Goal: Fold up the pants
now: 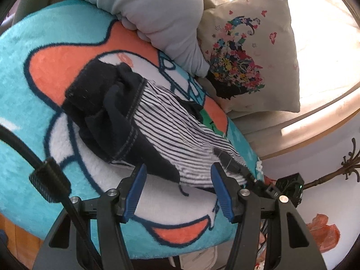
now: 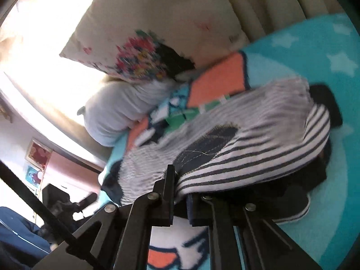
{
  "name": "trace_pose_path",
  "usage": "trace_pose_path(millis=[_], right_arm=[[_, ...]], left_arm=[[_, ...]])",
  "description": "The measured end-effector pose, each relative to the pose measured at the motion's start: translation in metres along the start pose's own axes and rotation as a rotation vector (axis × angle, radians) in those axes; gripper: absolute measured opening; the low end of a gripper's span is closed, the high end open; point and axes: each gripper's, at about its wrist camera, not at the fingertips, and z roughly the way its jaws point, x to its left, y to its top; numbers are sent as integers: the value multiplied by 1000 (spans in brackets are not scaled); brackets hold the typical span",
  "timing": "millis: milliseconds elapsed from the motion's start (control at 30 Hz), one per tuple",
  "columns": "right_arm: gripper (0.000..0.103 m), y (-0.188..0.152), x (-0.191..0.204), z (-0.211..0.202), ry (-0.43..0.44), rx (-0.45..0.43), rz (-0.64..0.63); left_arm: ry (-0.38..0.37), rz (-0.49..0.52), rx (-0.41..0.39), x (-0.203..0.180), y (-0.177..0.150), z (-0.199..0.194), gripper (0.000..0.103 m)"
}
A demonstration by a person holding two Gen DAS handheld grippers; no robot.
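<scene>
A: Where are the striped pants (image 1: pixel 171 135) right now?

B: Spread out in a rumpled heap on the turquoise and orange blanket (image 1: pixel 27 72), with the dark navy waistband part bunched at the far end in the left wrist view. A grey cushion (image 1: pixel 157 18) and a cream pillow printed with flowers (image 1: pixel 254 51) sit behind them.

A: And the left gripper (image 1: pixel 177 189)?

B: Its blue-padded fingers (image 1: pixel 136 193) stand well apart, roughly half spread. The near hem of the pants lies between the tips, but neither pad presses on the cloth, so nothing is held.

A: The right gripper (image 2: pixel 180 186)?

B: In its own blurred view the black fingers (image 2: pixel 167 193) are drawn almost together, and a fold of striped fabric (image 2: pixel 247 157) runs straight into the narrow gap between them. The cloth drapes over the fingertips and lifts off the blanket there, so it is pinched. In the left wrist view you can see that same gripper's tip at the hem's right corner (image 1: pixel 258 181).

A: Do the two grippers touch?

B: No, they sit near each other along the same hem, apart
</scene>
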Motion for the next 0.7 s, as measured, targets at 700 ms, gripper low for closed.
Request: trace_pose_path(millis=[700], right_arm=[[9, 19, 16, -21, -3, -45, -40]], left_arm=[[-3, -28, 51, -10, 8, 41, 40]])
